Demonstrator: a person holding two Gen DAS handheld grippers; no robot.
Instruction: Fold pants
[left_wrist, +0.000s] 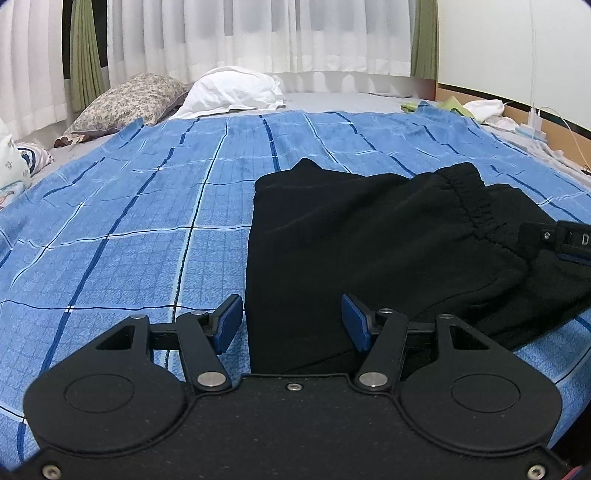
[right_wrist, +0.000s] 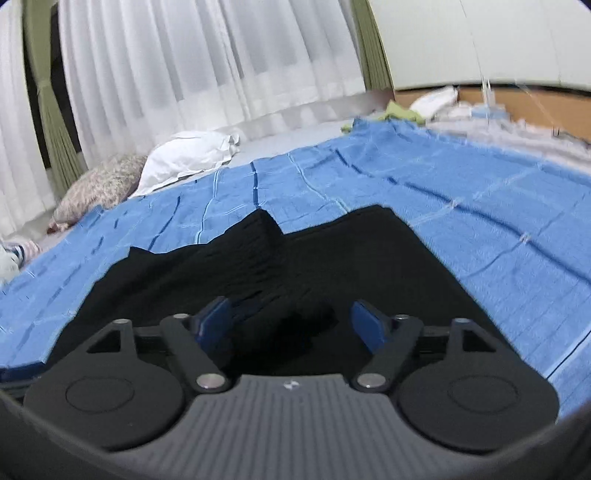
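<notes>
Two claws over one garment: black soft-fabric pants with a gathered elastic waistband, lying partly folded on the blue plaid bedspread, toward the near right part of the bed. Left claw has its blue pads apart, straddling the near left edge of the pants, nothing pinched. Right claw also spread apart, hovering low over a bunched ridge of the same cloth, no grip visible.

Risks, judged:
- Layers are stacked; a pinch at the left edge could catch only the top layer, so the fold peels open.
- Waistband lies skewed across the pile; lifting unevenly would twist it further.
- Black on black hides edges, so the right claw may close on a wrinkle, not a hem.
- Dragging could rumple the bedspread underneath.

White pillow is well apart, no interference.
</notes>
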